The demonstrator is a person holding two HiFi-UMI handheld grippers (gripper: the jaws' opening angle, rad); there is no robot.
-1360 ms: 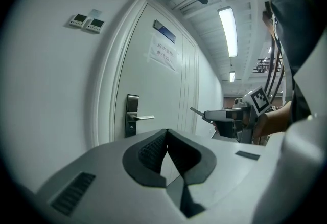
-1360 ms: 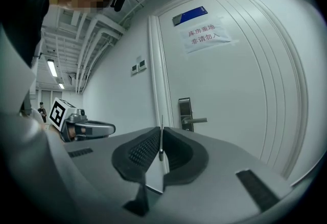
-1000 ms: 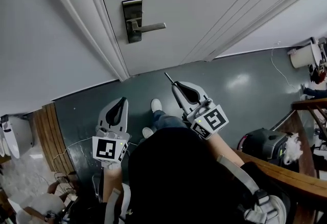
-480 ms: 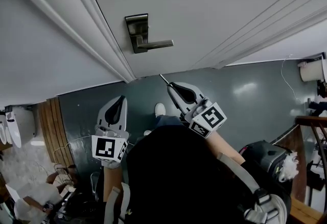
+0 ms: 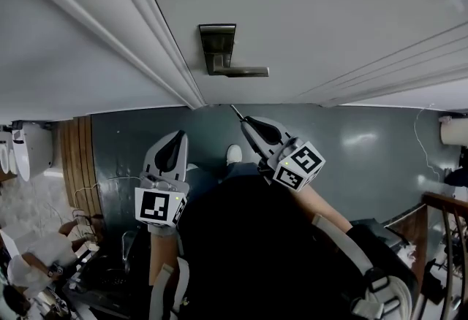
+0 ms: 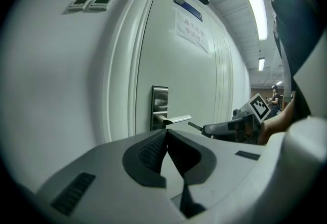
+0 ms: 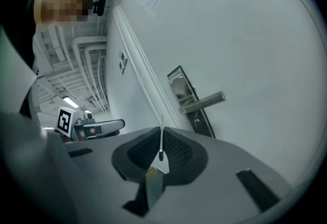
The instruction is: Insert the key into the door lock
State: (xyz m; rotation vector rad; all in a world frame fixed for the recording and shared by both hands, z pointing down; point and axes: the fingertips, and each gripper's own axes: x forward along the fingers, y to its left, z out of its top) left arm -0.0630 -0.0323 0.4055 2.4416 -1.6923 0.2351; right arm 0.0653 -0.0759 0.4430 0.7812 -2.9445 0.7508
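We find the right gripper (image 5: 248, 122) clamped on the key (image 5: 235, 112), its blade aimed toward the door lock (image 5: 218, 48) but apart from it (keyhole (image 7: 196, 122) sits below the handle (image 5: 245, 71)). The left gripper (image 5: 178, 137) is closed and empty. Insertion is not yet done.

Office corridor: labelled door (image 6: 184, 80), strip lights (image 6: 259, 8).

The door (image 5: 329, 12) stands in front of you. Its lock plate (image 5: 217, 42) is beside the frame (image 5: 150, 26), and the handle (image 5: 247, 72) points right. The key (image 5: 236, 112) sticks out of your right tongs (image 5: 248, 122), near the handle but apart. Your left tongs (image 5: 179, 136) are further left.
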